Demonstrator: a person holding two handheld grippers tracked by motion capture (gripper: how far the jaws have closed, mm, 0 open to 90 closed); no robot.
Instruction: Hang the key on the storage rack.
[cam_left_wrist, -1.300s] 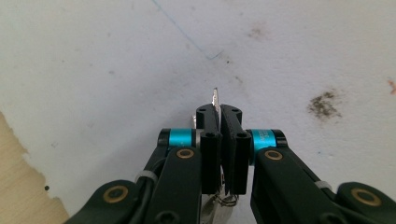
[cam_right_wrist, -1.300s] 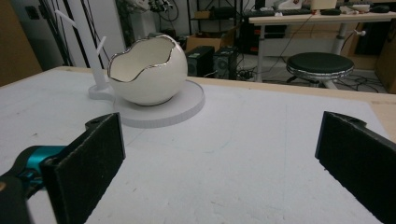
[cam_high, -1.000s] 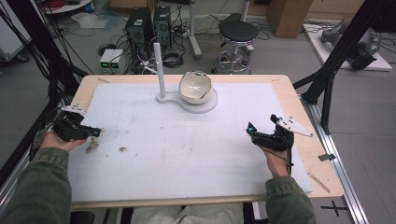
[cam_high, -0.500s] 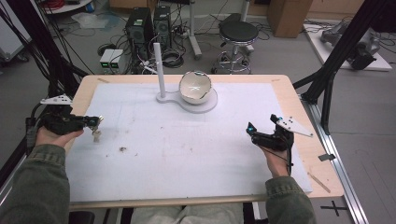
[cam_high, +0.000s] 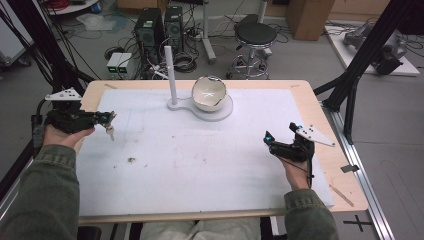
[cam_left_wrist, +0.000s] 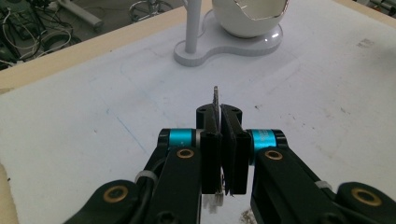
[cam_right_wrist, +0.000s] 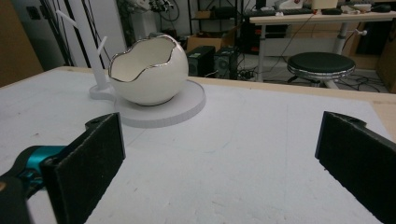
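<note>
My left gripper (cam_high: 109, 117) hovers over the left side of the white sheet (cam_high: 200, 165), shut on a small thin metal piece (cam_left_wrist: 215, 94) whose edge sticks out past the jaws. Part of it hangs below the tips (cam_high: 109, 131). My right gripper (cam_high: 272, 141) rests low over the sheet's right side, open, with nothing between its wide-apart jaws (cam_right_wrist: 219, 158). A white egg-shaped bowl (cam_high: 209, 93) with a jagged silver rim sits on a white stand at the far middle, beside a thin upright post (cam_high: 171, 75).
The sheet covers most of a wooden table (cam_high: 345, 170). A small brown speck (cam_high: 131, 160) lies on the sheet in front of the left gripper. Black frame struts (cam_high: 350, 90) rise at both sides. A stool (cam_high: 256, 35) and computers stand on the floor beyond.
My left gripper has lifted and turned from pointing down to level, and shifted slightly away from me, carrying the small piece. The right gripper has stayed where it was.
</note>
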